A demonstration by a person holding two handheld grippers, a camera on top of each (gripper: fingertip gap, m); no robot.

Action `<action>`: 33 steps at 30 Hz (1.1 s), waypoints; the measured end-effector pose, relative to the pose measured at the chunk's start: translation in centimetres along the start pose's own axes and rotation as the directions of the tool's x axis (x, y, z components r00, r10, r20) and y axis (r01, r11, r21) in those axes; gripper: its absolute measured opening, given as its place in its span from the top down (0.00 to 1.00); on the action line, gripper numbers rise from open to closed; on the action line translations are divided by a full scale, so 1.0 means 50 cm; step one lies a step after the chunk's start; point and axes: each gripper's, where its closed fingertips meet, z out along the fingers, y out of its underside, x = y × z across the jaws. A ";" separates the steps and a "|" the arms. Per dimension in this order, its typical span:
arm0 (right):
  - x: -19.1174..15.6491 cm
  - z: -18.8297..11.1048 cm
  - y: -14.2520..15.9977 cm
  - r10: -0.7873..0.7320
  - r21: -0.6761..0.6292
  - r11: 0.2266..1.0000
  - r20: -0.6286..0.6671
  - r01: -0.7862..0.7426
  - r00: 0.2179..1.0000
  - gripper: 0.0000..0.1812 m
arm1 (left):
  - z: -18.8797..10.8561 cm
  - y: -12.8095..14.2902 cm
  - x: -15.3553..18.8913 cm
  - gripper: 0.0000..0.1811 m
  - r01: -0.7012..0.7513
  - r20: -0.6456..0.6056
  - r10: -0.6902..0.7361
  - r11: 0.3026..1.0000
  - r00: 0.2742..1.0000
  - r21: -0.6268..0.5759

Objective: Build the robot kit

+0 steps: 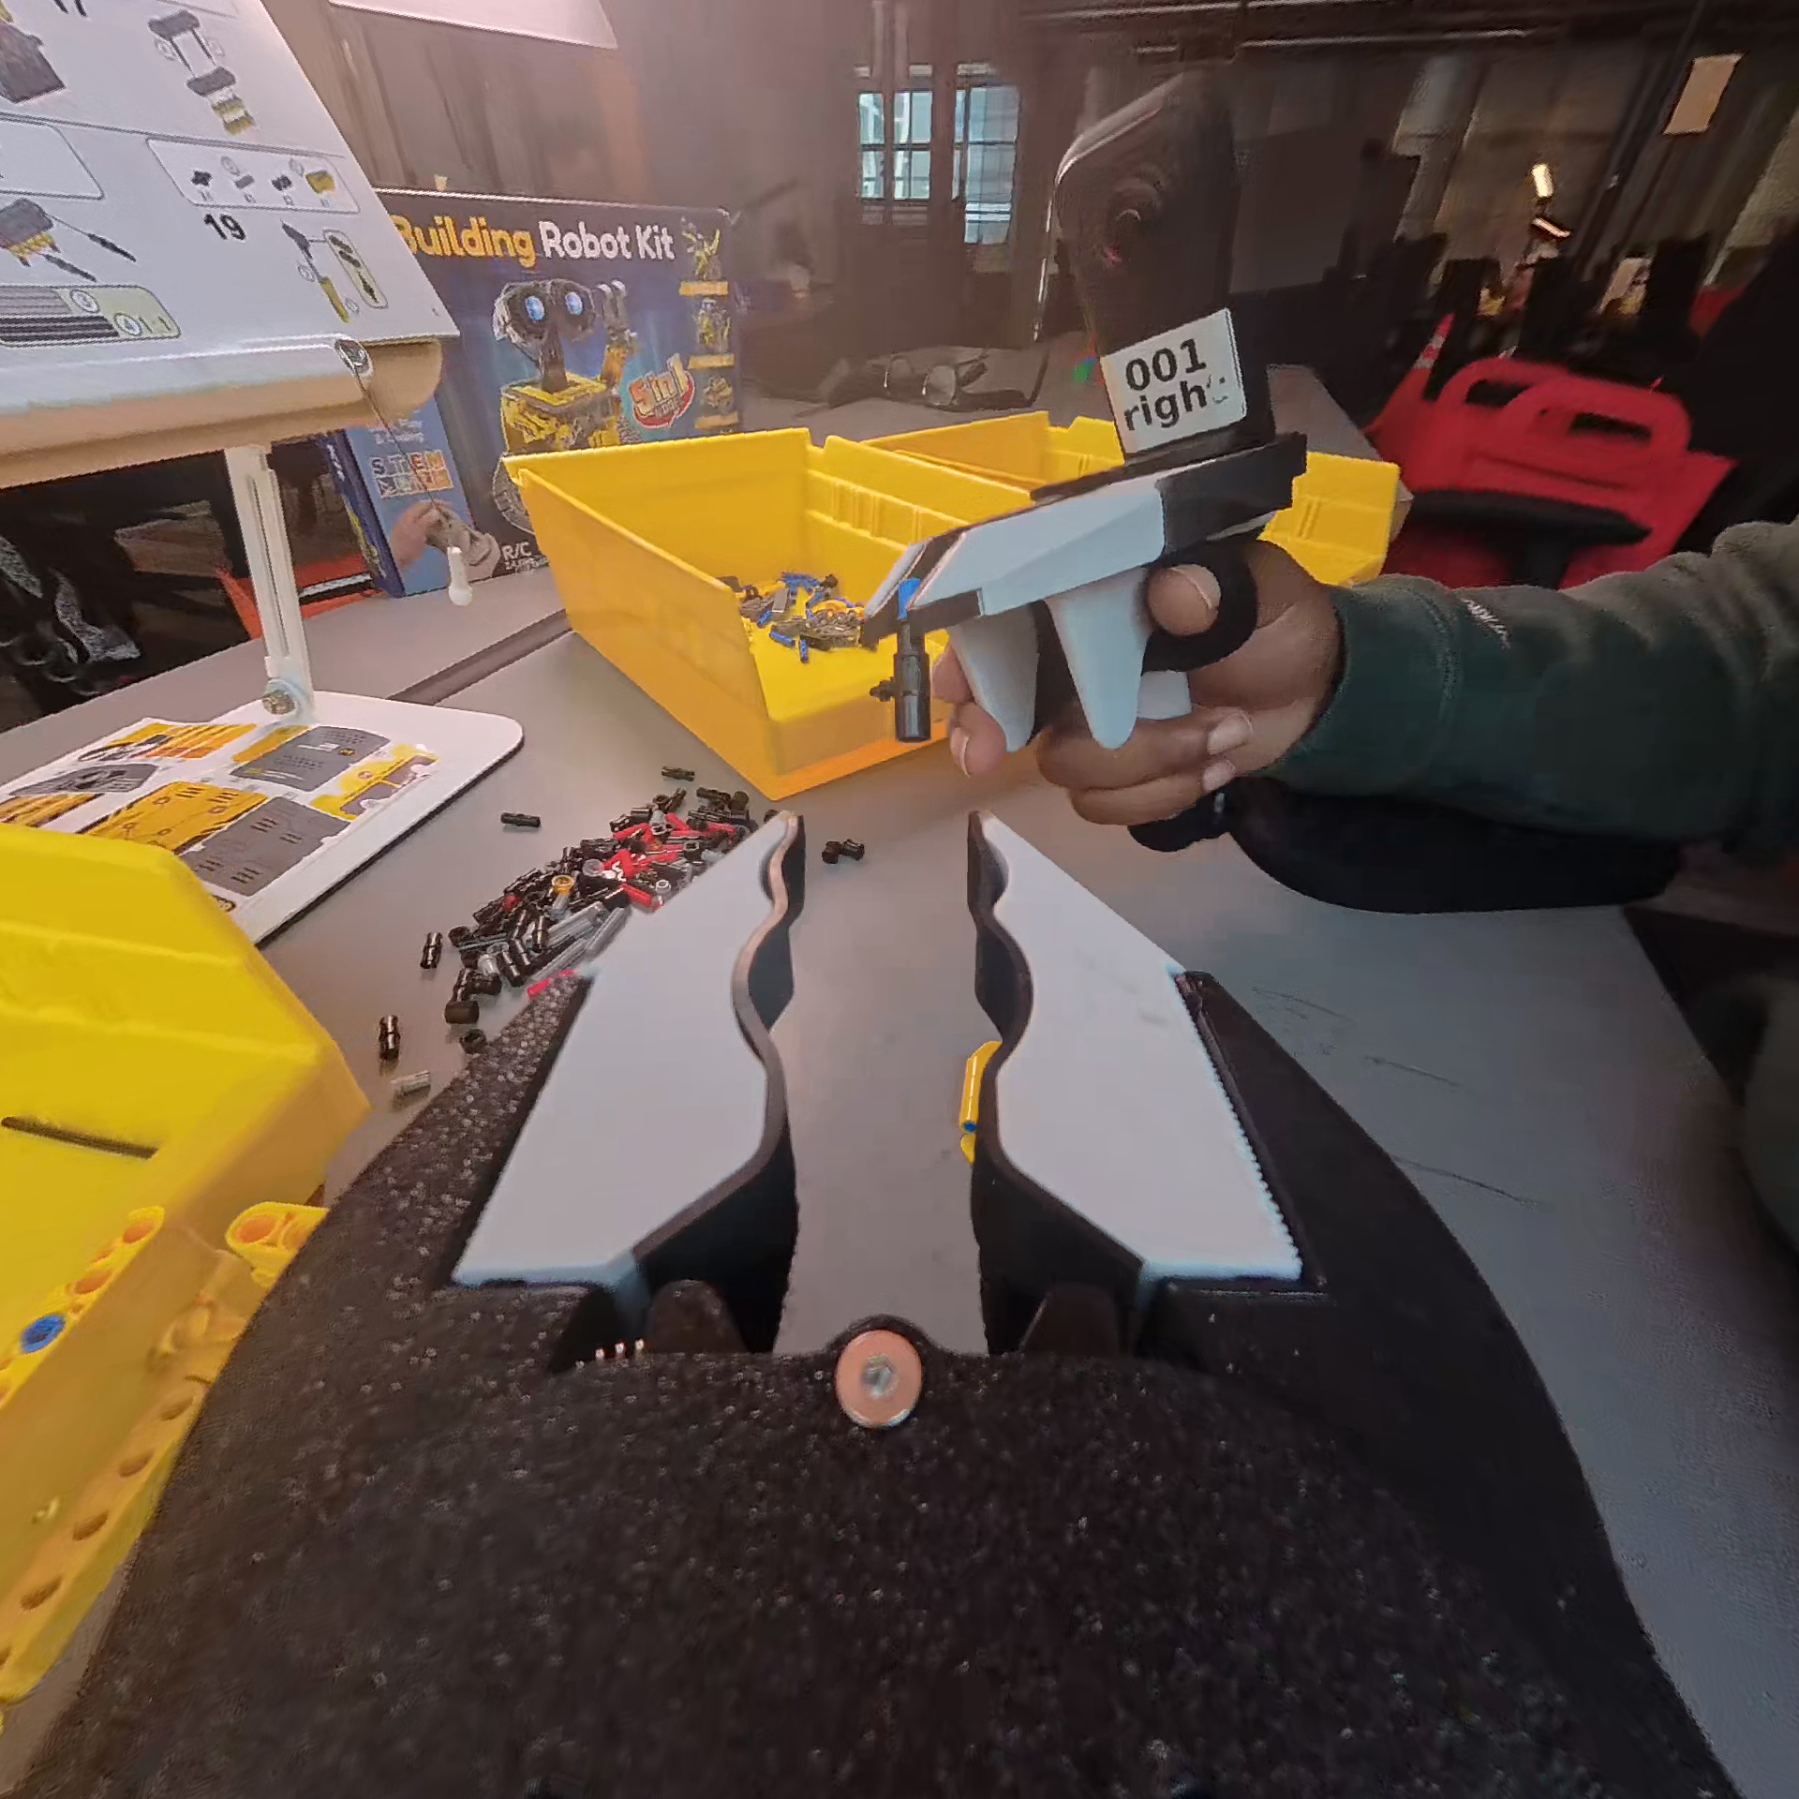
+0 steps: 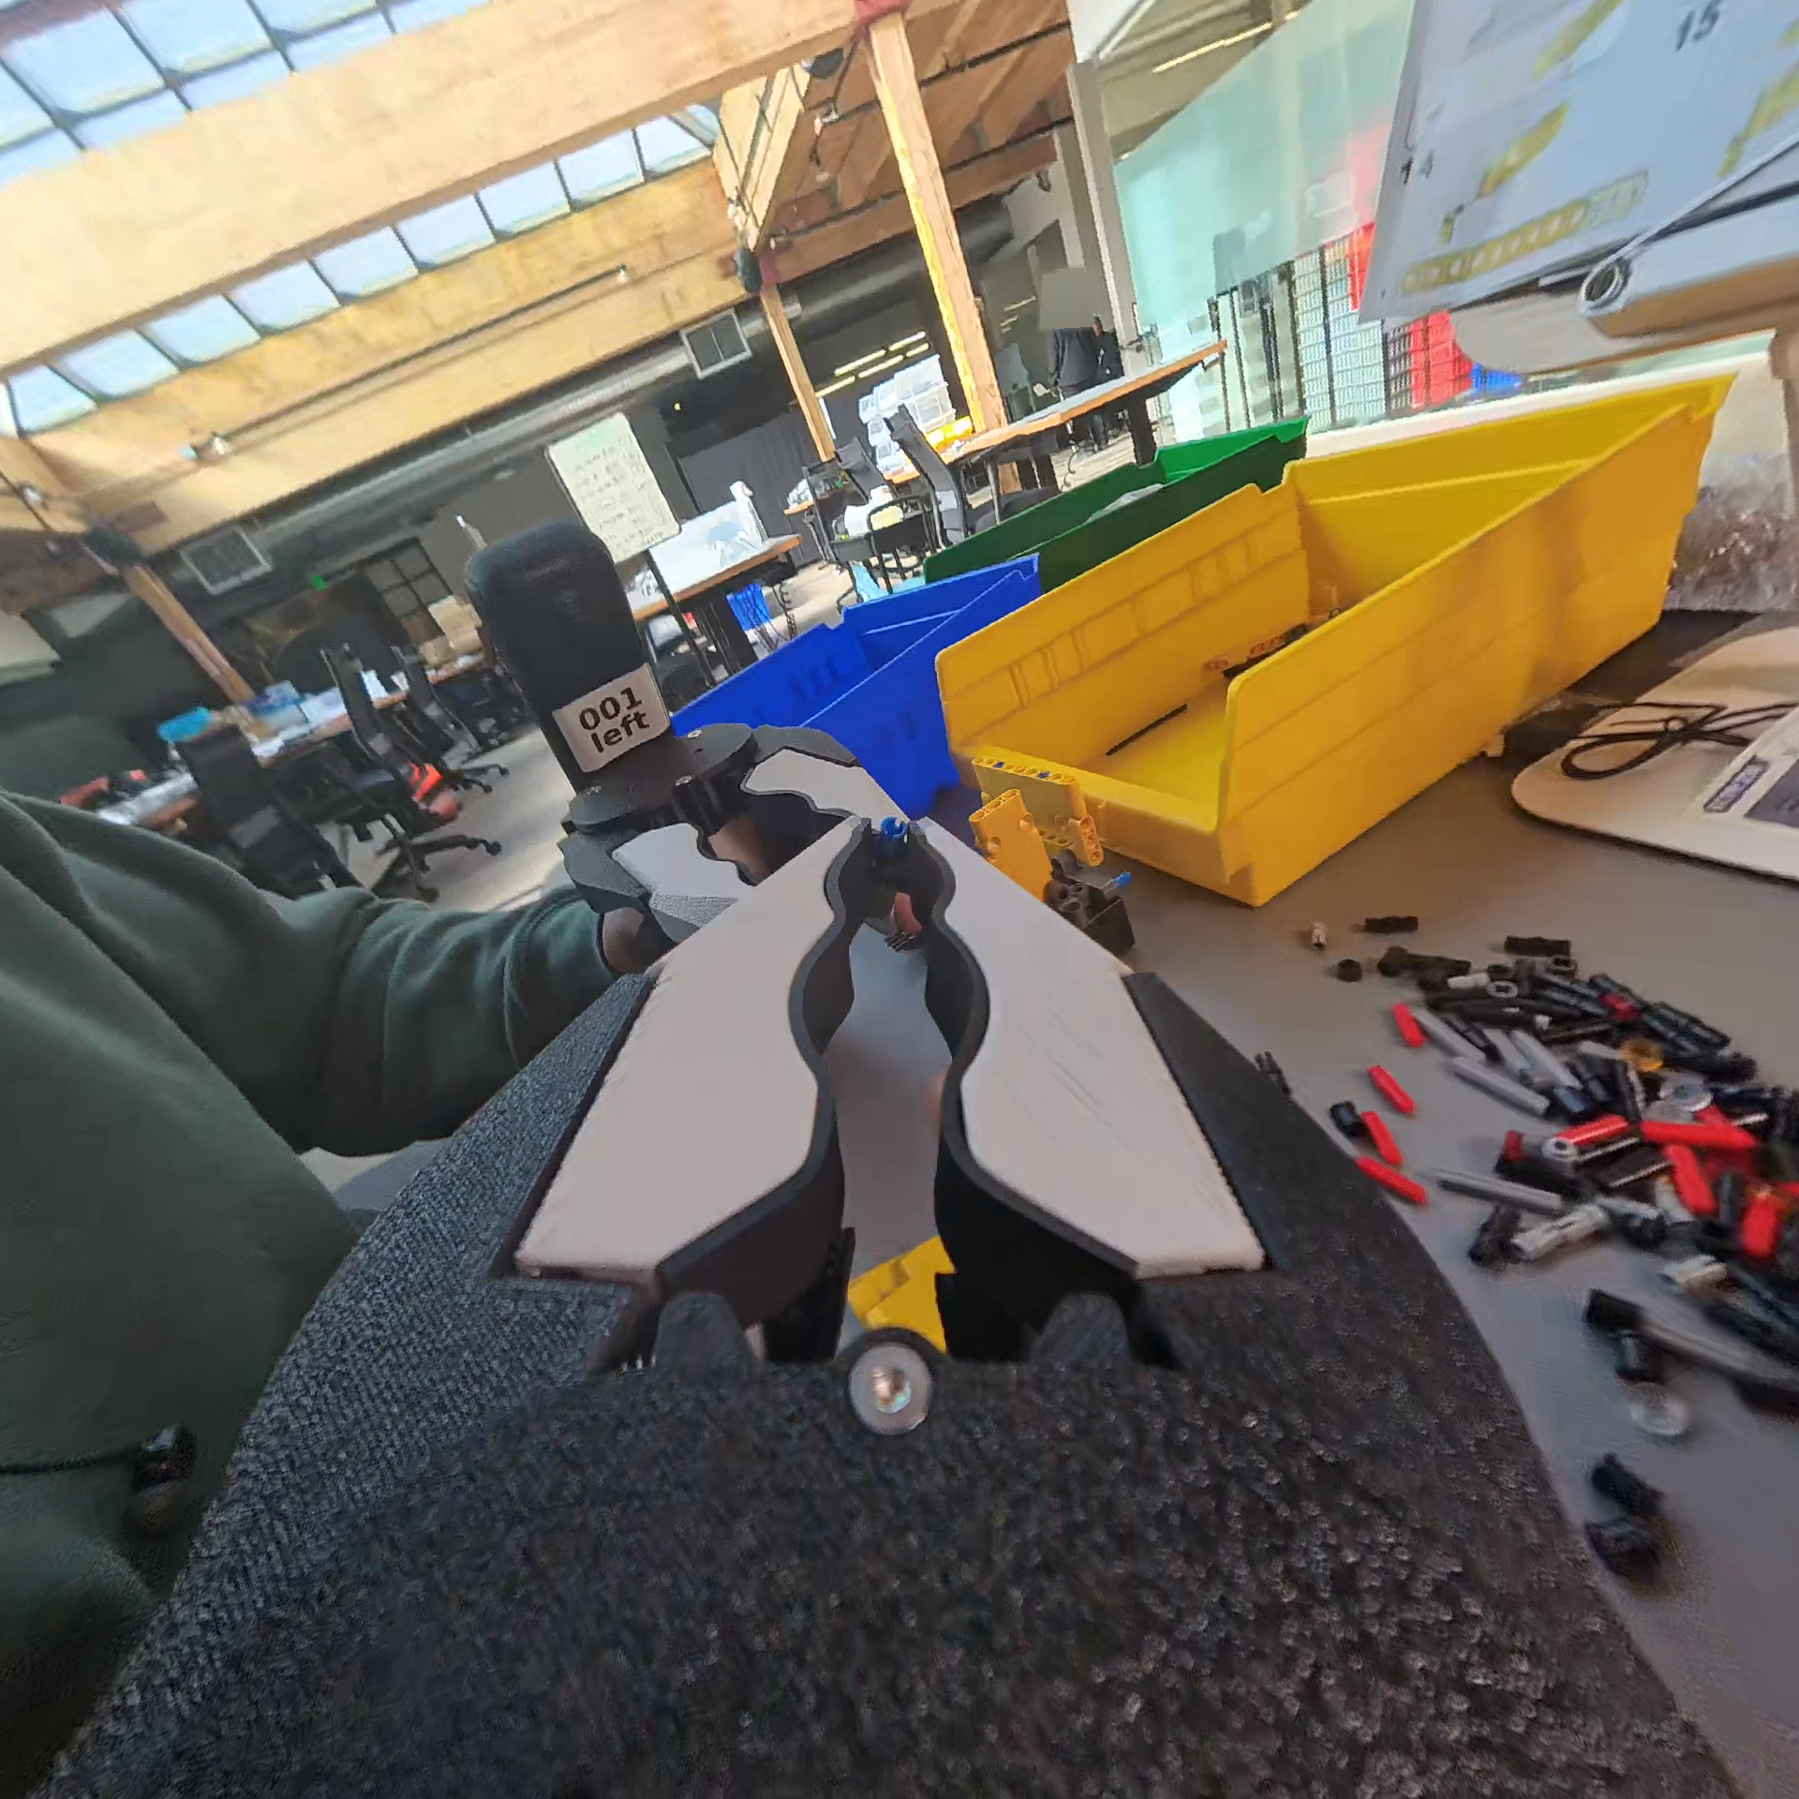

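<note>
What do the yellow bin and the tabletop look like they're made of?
Yellow bin: looks like moulded plastic, smooth and slightly glossy, judging by its ribbed walls and uniform colour.
Tabletop: a flat grey matte surface with faint scuffs, probably laminate or painted board, though the pictures don't settle which.

The instruction sheet [image 1: 185, 195] at upper left of the left wrist view is cut off by the top and left edges. The yellow bin [image 1: 146, 1022] at left runs off the frame. A small yellow part [image 1: 976, 1090] at centre is mostly hidden behind the inner edge of one finger [image 1: 1100, 1051] of the left gripper [image 1: 886, 827].

In the right wrist view, the blue-tipped piece [image 2: 891, 835] pinched by the right gripper [image 2: 891, 842] is largely covered by the fingertips; its shape cannot be told. The loose parts [image 2: 1674, 1314] at lower right blur toward the edge. The yellow piece [image 2: 900, 1295] below the fingers is mostly hidden.
</note>
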 end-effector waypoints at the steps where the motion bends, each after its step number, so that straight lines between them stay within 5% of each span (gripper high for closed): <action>1: -0.002 0.003 0.005 0.049 0.019 0.999 0.002 -0.050 0.999 0.97 | 0.001 -0.002 0.004 0.85 -0.007 0.001 0.007 1.000 1.000 0.003; 7: 0.010 0.014 0.027 0.288 0.065 0.955 0.041 -0.290 0.957 0.96 | -0.003 -0.009 0.005 0.94 -0.020 0.019 0.020 1.000 1.000 0.013; 17: -0.005 0.016 0.025 0.388 0.070 0.914 0.136 -0.400 0.911 0.97 | 0.001 -0.007 0.015 0.94 -0.018 0.009 0.018 1.000 1.000 -0.003; 22: -0.046 0.009 0.003 0.231 0.103 0.961 0.216 -0.258 0.949 0.97 | -0.005 -0.030 0.041 0.94 0.067 -0.091 -0.062 0.997 0.994 0.049; 27: -0.102 -0.006 -0.007 -0.140 0.147 0.983 0.231 0.108 0.963 0.97 | -0.022 -0.071 0.082 0.97 0.147 -0.244 -0.112 0.980 0.963 0.132; 33: -0.105 -0.019 0.008 -0.363 0.084 0.932 0.207 0.353 0.909 0.96 | -0.017 -0.060 0.088 0.97 -0.164 -0.101 0.172 0.983 0.980 0.084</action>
